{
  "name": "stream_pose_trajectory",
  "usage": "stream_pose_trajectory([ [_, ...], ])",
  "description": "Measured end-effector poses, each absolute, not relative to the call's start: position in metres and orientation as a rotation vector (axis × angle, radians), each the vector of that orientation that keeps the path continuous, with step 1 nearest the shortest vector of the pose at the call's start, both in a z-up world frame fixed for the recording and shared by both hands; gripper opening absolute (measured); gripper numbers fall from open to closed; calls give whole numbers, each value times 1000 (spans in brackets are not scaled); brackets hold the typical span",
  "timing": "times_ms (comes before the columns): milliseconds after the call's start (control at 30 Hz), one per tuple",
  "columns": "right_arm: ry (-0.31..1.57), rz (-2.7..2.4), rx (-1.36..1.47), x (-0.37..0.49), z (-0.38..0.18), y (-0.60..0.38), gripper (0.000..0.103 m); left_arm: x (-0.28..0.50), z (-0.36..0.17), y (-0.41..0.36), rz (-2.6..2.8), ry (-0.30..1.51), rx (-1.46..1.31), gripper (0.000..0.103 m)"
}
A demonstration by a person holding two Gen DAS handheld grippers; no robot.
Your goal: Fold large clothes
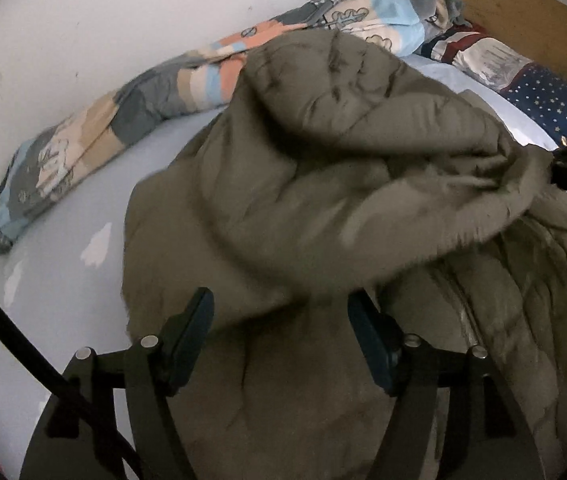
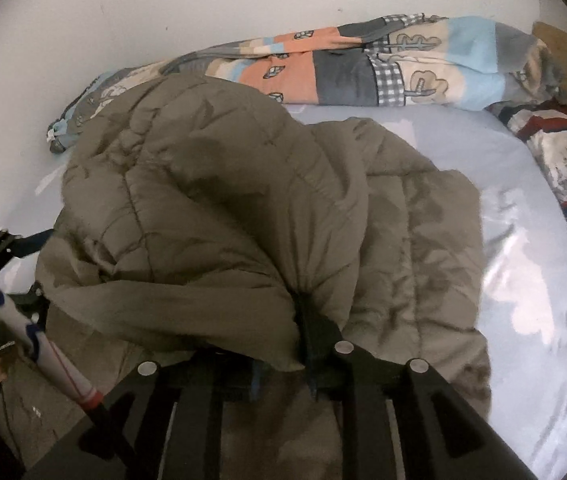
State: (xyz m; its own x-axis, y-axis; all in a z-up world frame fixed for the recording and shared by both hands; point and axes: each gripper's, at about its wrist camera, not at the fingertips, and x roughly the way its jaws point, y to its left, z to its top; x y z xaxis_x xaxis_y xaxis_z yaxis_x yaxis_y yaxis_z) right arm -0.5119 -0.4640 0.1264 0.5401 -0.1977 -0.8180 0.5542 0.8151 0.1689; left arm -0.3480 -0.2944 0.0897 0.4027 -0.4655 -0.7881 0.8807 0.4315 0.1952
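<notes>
Left wrist: left gripper (image 1: 279, 332) jaws apart over coat (image 1: 323, 200) on bed (image 1: 63, 280) | right gripper (image 2: 283, 360) clamps coat edge | step: fold laid over | next: free right side, flatten.

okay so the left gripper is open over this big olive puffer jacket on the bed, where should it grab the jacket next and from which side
Probably the folded-over edge of the jacket lying just ahead of the open left gripper. Come from above and the near side, one finger over that raised lip and one under. It stands proud of the layer beneath, so the fingers can likely close on it. The right gripper already pinches the same fold, so the lift would stay level.
</notes>
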Motion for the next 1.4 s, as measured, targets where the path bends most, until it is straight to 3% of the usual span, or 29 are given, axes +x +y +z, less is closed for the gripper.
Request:
stream_pose_trajectory([
  [67,912,-459,417,-523,133,-455,24,-347,95,-280,-946,734,655,68],
  [133,936,-455,399,-531,141,-445,44,-346,105,-266,-946,739,618,68],
  [167,947,-442,404,-537,143,-441,60,-344,112,-261,-949,739,590,68],
  [200,952,-426,405,-542,146,-438,66,-343,119,-256,-947,734,560,68],
  [367,962,-447,353,-558,166,-427,66,-346,155,-257,-946,674,440,68],
  [533,729,-519,447,-565,210,-448,66,-330,168,-287,-900,703,287,69],
  [667,601,-542,580,-541,210,-475,66,-314,145,-314,-863,767,237,69],
  [933,742,-441,606,-474,140,-483,66,-302,86,-336,-856,842,359,69],
  [1067,851,-425,565,-463,111,-477,67,-301,69,-337,-848,836,376,77],
  [1400,920,-457,516,-456,81,-475,67,-313,72,-334,-830,766,430,79],
])
